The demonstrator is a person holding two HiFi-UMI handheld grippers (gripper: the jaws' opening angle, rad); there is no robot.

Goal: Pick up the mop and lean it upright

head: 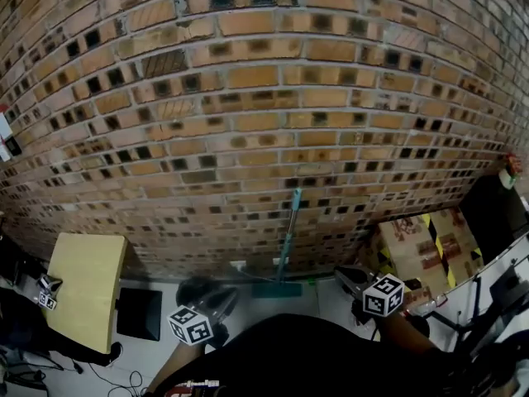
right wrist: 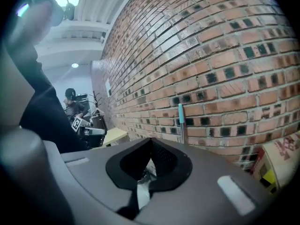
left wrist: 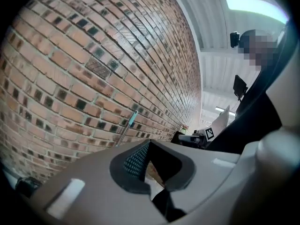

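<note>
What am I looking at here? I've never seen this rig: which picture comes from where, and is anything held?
No robot here: a person holds a claw in each hand. The head view comes from a camera on the person's head, looking down at a brick wall and the floor. The other two come from cameras riding on the left claw and the right claw, each looking along its own jaws. Both pairs of jaws are together with nothing between them. The mop stands upright against the wall, its teal head on the floor, touched by neither claw. A yellow table stands at the left, cardboard boxes at the right.
</note>
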